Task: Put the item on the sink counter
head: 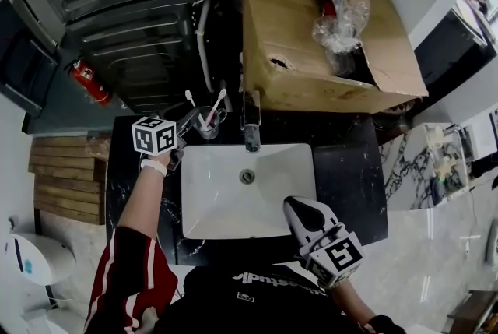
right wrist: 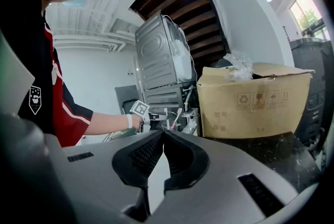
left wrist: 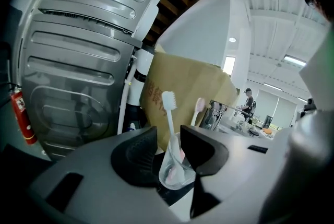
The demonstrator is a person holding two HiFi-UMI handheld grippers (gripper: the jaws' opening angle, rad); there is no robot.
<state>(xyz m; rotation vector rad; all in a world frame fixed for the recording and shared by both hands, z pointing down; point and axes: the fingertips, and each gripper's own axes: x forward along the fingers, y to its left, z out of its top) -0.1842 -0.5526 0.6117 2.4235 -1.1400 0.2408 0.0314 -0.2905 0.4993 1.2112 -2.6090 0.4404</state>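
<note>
One cup (left wrist: pixel 175 173) at counter's (head: pixel 350 192) back edge inside wide left tool (left wrist: pixel 168 134); right tool (right wrist: pixel 163 137) closed.

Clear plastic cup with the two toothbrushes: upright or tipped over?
Upright. The clear plastic cup stands on the black counter, white toothbrush and pink toothbrush pointing up from it.

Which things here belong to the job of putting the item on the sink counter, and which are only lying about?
Job: clear cup, toothbrushes in it, sink counter, left hand-held gripper.
Lying about: cardboard box, plastic bag, fire extinguisher, faucet.
</note>
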